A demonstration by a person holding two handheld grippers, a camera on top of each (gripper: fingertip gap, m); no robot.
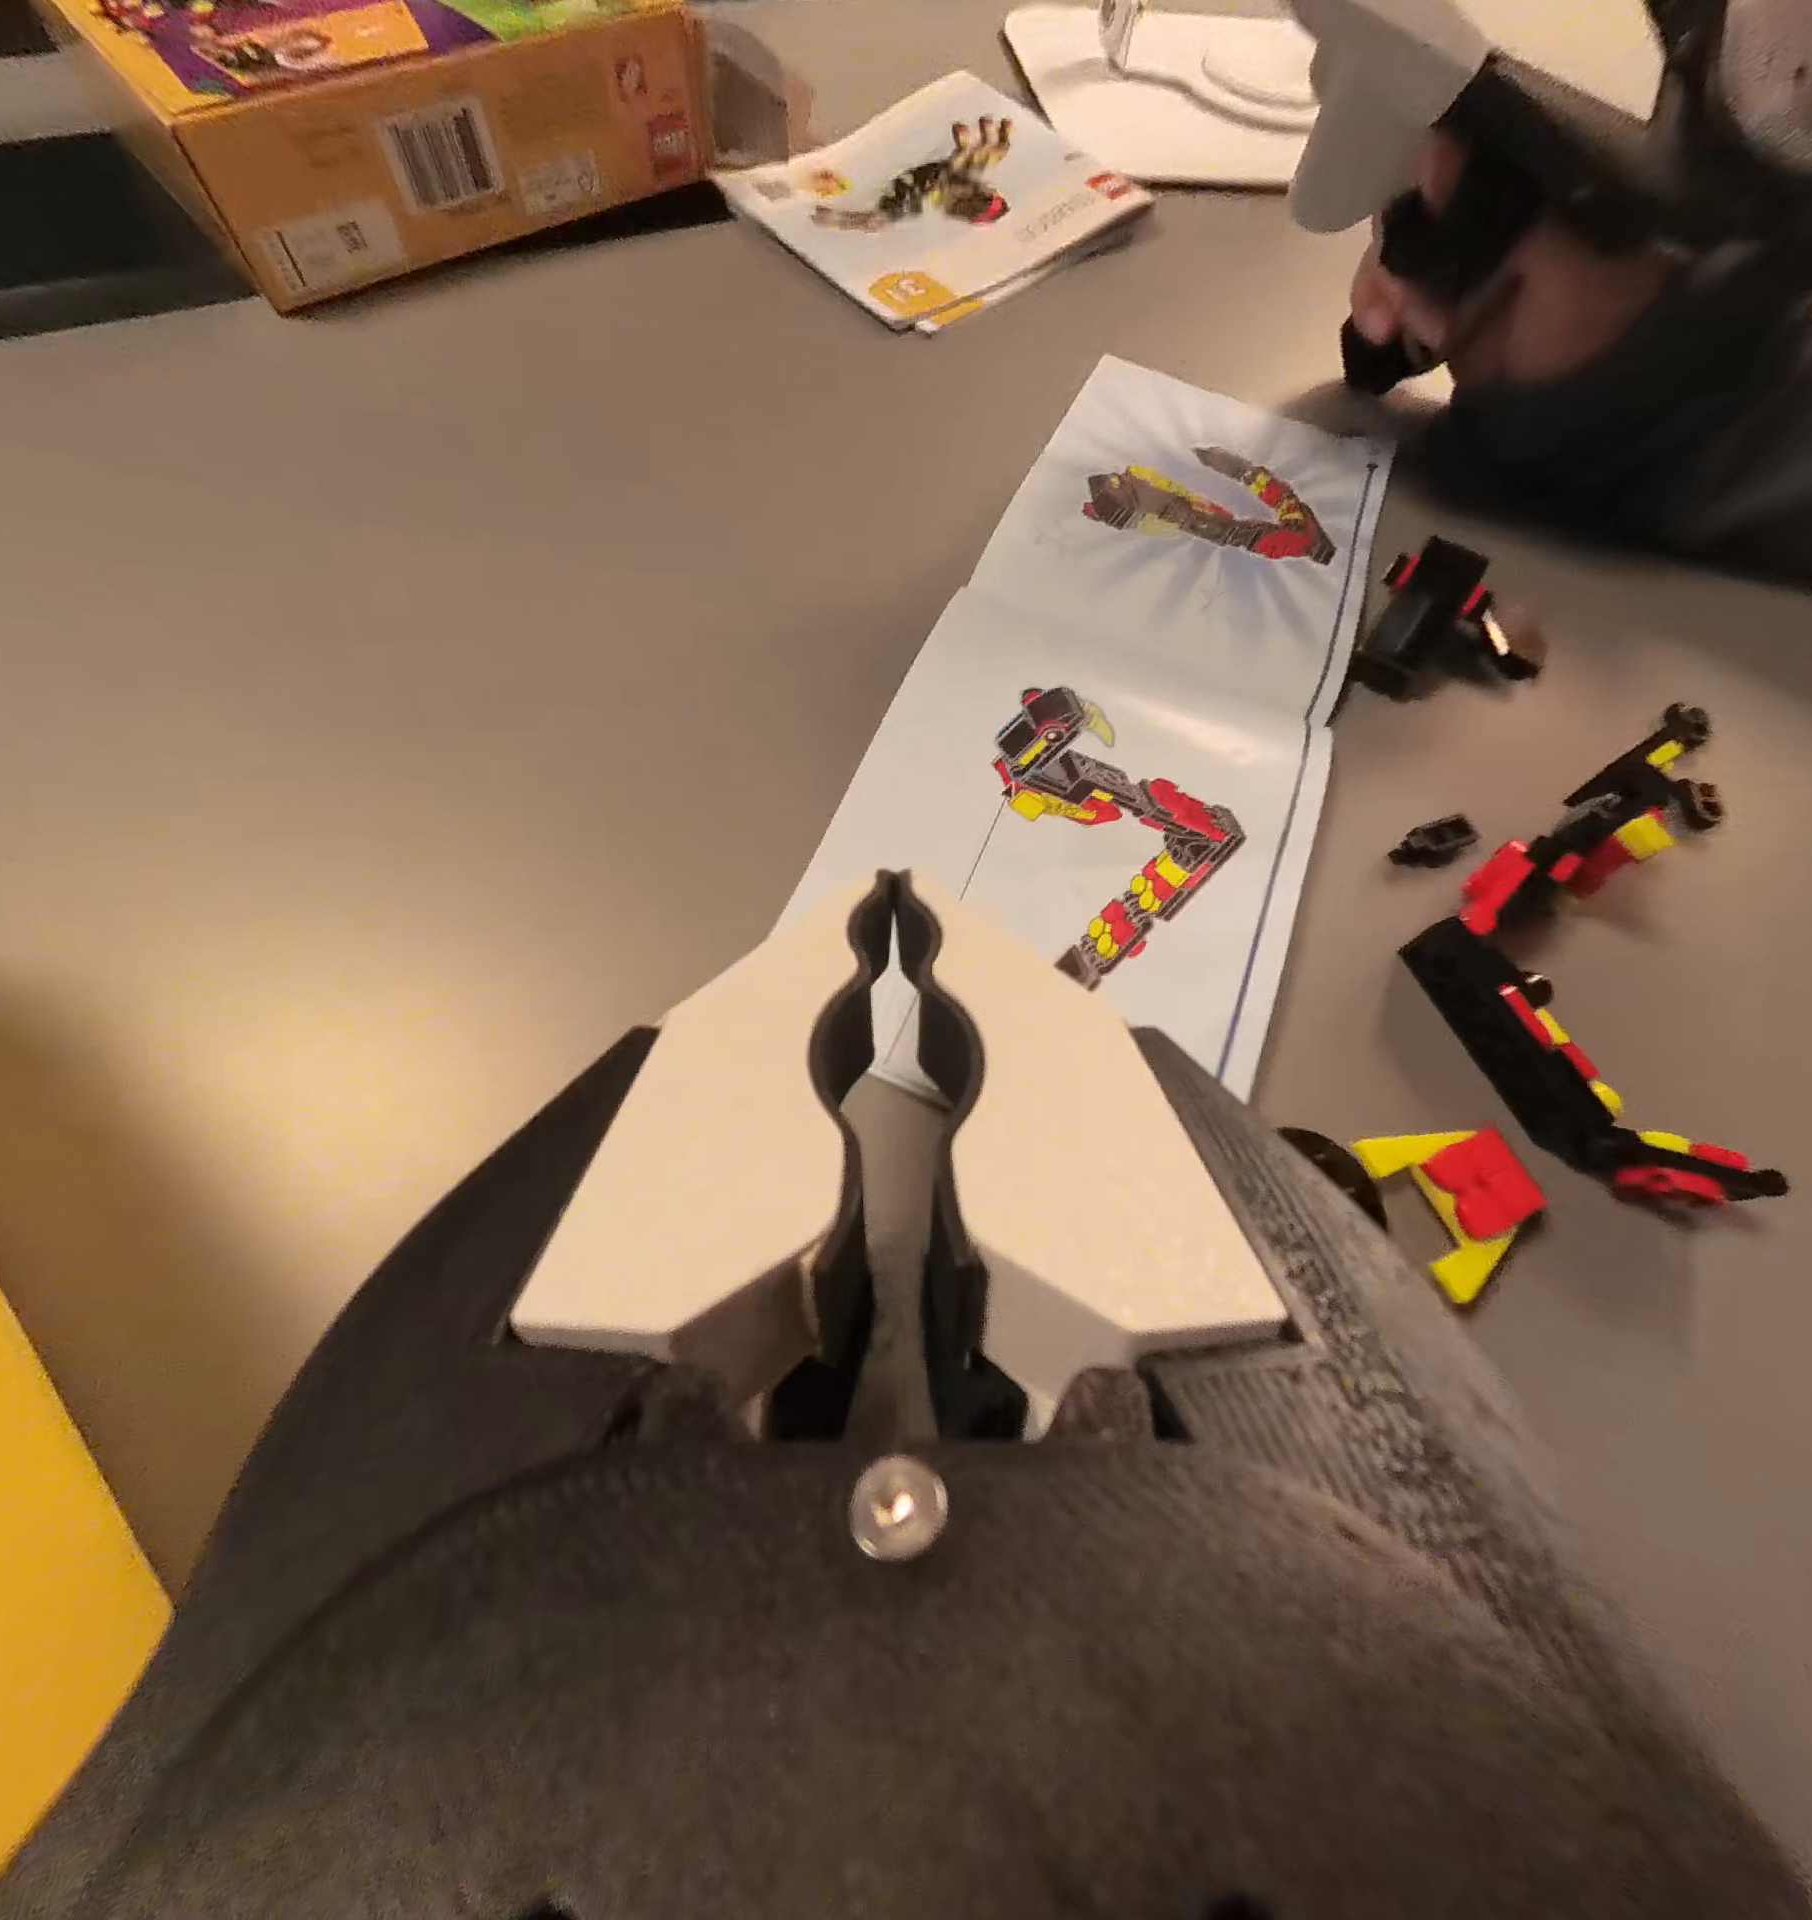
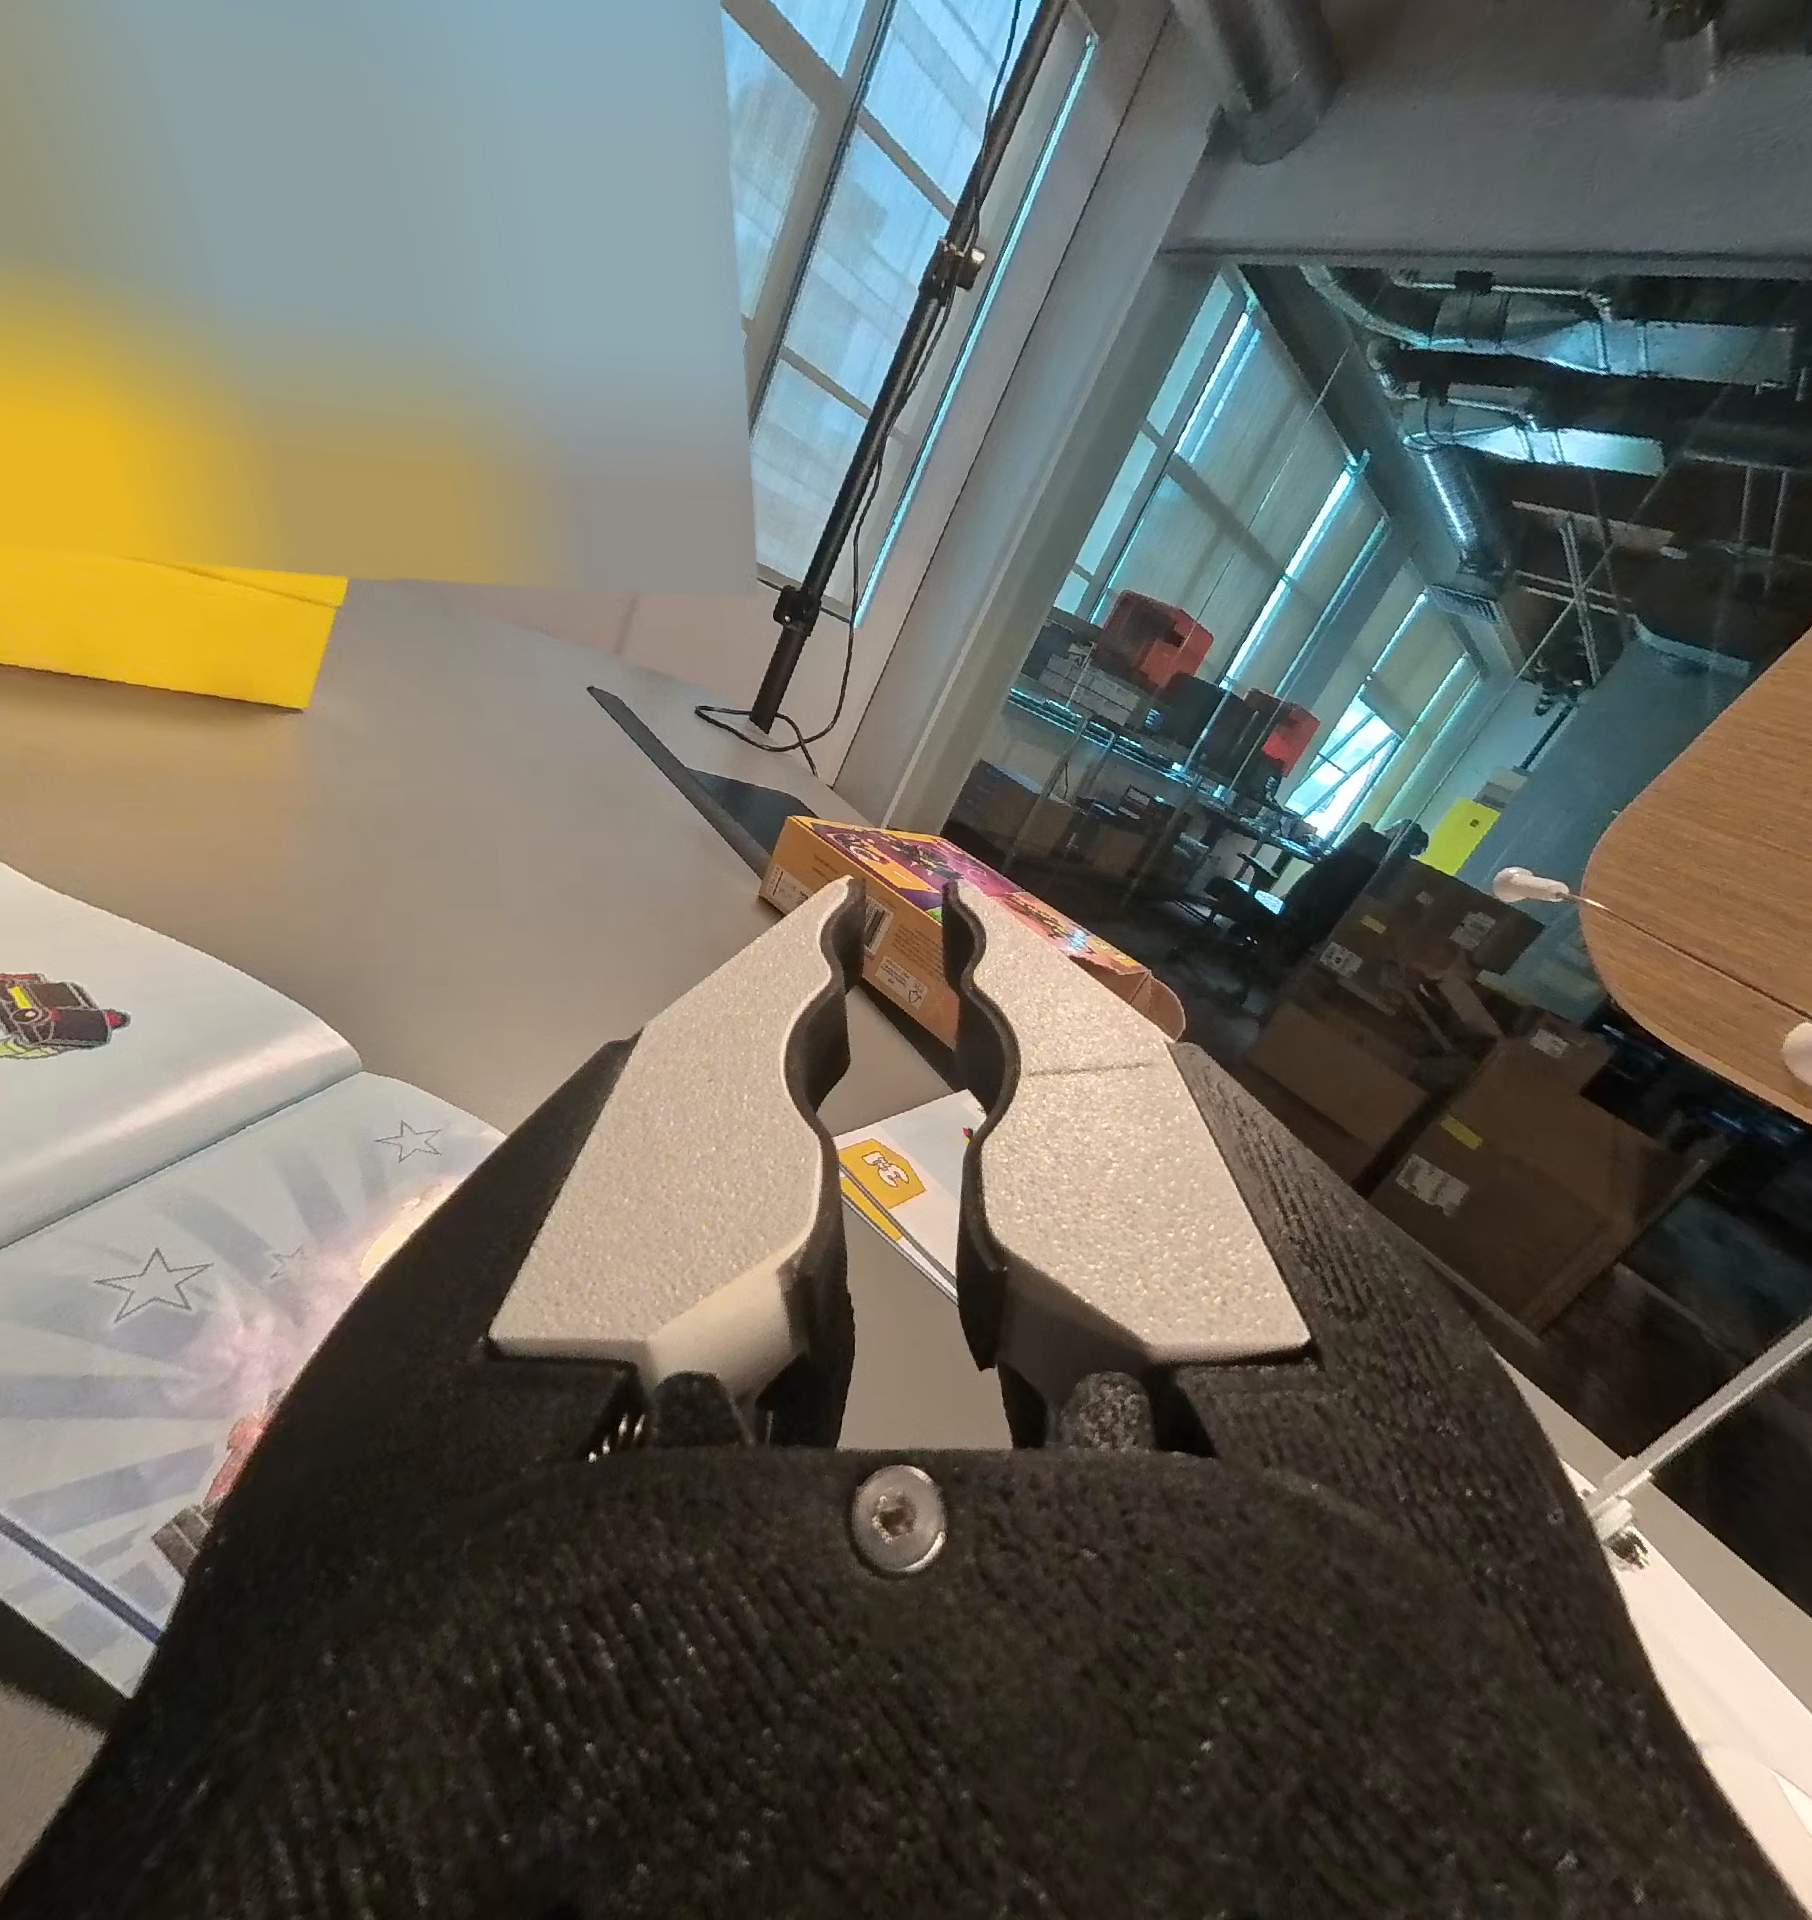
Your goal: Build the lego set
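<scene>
In the left wrist view my left gripper (image 1: 891, 896) is shut and empty, with its tips touching above the near end of the open instruction booklet (image 1: 1141, 727). To its right on the grey table lie a long black, red and yellow snake-body assembly (image 1: 1567, 1049), a shorter segment (image 1: 1593, 831), a black and red chunk (image 1: 1432, 623), a small black piece (image 1: 1432, 840) and a yellow and red wedge piece (image 1: 1453, 1195). My right gripper (image 2: 900, 894) is open and empty, low over the table; it also shows blurred at the far right of the left wrist view (image 1: 1390, 353).
The orange Lego box (image 1: 414, 156) and a second booklet (image 1: 943, 197) lie at the far side of the table; both also show in the right wrist view, the box (image 2: 943, 935) and the booklet (image 2: 912, 1174). A white sheet (image 1: 1162, 94) lies at the back. A black pole (image 2: 860, 468) stands by the window. A yellow surface (image 1: 19, 1507) sits near left.
</scene>
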